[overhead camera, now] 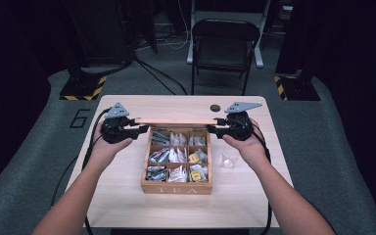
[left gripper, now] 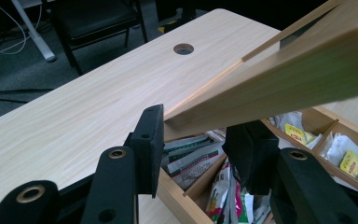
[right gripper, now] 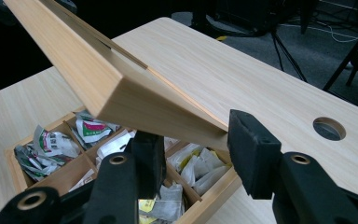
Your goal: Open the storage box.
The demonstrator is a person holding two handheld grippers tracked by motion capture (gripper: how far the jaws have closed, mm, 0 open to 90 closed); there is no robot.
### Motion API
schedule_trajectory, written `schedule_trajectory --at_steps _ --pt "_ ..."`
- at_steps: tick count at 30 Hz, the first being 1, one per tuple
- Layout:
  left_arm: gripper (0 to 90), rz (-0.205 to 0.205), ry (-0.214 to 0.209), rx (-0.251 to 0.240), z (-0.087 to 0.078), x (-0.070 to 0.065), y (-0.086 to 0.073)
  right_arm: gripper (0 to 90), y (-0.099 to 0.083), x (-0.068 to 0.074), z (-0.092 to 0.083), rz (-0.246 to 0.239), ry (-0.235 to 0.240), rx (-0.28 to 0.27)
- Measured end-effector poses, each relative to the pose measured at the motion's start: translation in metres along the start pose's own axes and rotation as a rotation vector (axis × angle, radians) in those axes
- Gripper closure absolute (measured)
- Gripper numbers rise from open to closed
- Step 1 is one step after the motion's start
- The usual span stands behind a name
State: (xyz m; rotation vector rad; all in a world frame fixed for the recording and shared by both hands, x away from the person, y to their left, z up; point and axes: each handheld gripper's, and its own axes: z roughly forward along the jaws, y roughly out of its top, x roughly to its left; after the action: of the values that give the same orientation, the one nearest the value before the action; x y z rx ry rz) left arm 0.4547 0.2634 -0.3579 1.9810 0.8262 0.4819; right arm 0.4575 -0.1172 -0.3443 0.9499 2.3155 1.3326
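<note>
Pale wooden lid, flat, raised over open tea box, sachets inside.

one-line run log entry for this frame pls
left tongs: on lid left end | right tongs: on lid right end | lid: raised over tea box | box: open, bags inside

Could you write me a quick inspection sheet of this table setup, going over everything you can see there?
Surface: pale wooden table with round hole.
Job's things: wooden nine-compartment tea box full of tea bags; its wooden lid raised over the back edge.
Clutter: small clear glass right of the box.
Grippers: left gripper and right gripper clamp opposite lid ends.
Cables: black cables trail from both.
Surroundings: black folding chair, grey carpet.
</note>
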Motion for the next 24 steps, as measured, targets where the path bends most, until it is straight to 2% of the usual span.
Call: schedule_trajectory --at_steps 6,10,22,24 --pt "58.3 -0.005 0.003 -0.007 0.0054 0.0042 0.0020 56.8 0.0034 -0.0022 0.0009 -0.009 -0.006 -0.005" --pt "58.6 -0.011 0.013 -0.025 0.0071 0.0056 0.0031 57.1 0.0050 -0.0036 0.0016 -0.002 -0.011 -0.015" --pt "59.5 -0.016 0.023 -0.029 0.0106 0.0096 0.0090 56.3 0.0076 -0.0091 0.0060 0.012 -0.021 -0.049" --pt "59.5 -0.015 0.022 -0.028 0.0108 0.0099 0.0095 54.7 0.0068 -0.0106 0.0087 0.008 -0.025 -0.036"
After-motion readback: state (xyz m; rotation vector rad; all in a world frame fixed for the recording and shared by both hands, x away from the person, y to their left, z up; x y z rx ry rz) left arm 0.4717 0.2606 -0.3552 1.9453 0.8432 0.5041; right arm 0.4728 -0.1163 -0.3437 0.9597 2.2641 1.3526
